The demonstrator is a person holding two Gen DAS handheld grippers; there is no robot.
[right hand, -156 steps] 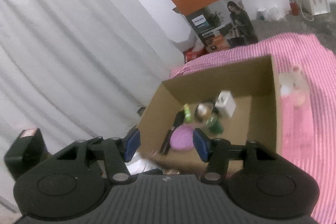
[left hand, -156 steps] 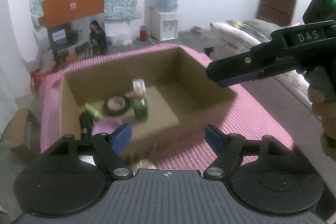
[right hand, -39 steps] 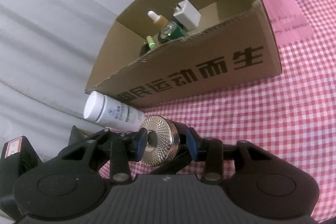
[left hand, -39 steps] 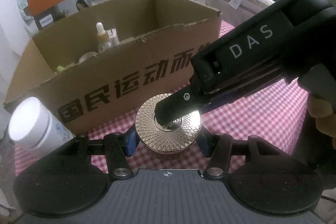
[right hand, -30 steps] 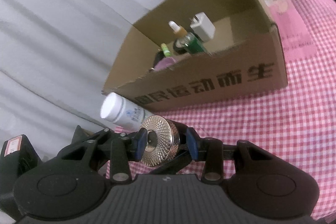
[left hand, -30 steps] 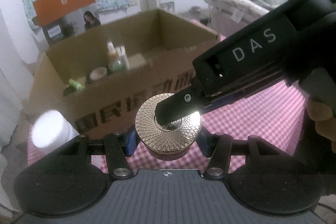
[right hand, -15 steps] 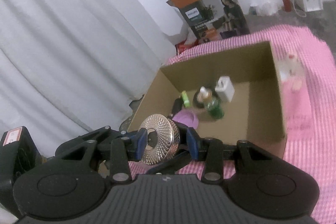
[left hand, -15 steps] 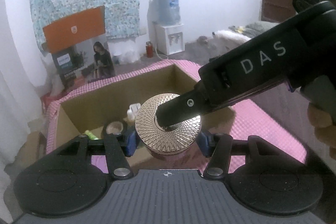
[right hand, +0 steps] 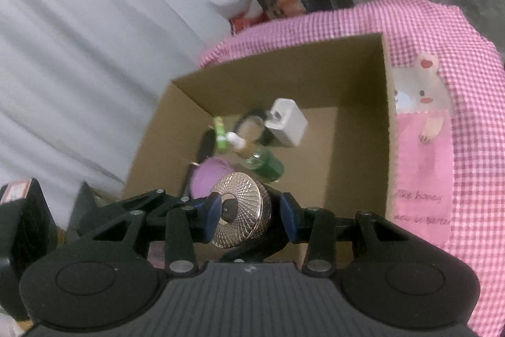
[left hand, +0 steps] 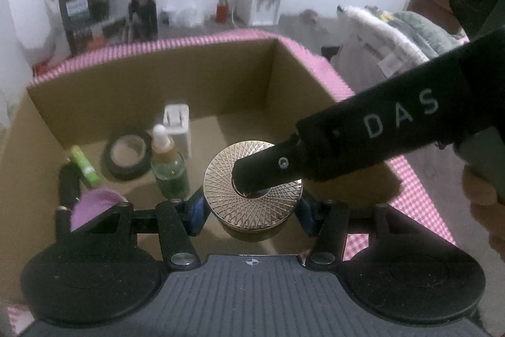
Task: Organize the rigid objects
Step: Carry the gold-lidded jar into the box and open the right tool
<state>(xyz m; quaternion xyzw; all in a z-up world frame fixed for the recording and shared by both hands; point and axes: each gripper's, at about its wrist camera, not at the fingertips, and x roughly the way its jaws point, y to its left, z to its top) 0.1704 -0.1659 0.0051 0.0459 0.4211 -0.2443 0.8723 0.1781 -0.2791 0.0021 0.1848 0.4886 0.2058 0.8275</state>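
Most of the sorting looks done. In the cardboard box [left hand: 151, 84], ahead of the left tongs [left hand: 252, 207], lie from left to right a dark stick [left hand: 68, 179], a purple lid [left hand: 94, 204], a green tube [left hand: 83, 168], a round compact [left hand: 127, 152], a green dropper bottle [left hand: 170, 169] and a white plug [left hand: 176, 128]. The open floor to their right is free. What is left, by my reading, is setting down the gold jar [left hand: 252, 195], which hangs over the box's near side.

The left tongs stand part open, clamped on the jar's sides. The right tongs [right hand: 249, 215] are also part open, clamped on the same jar top to bottom, one finger [left hand: 268, 172] lying across its lid.
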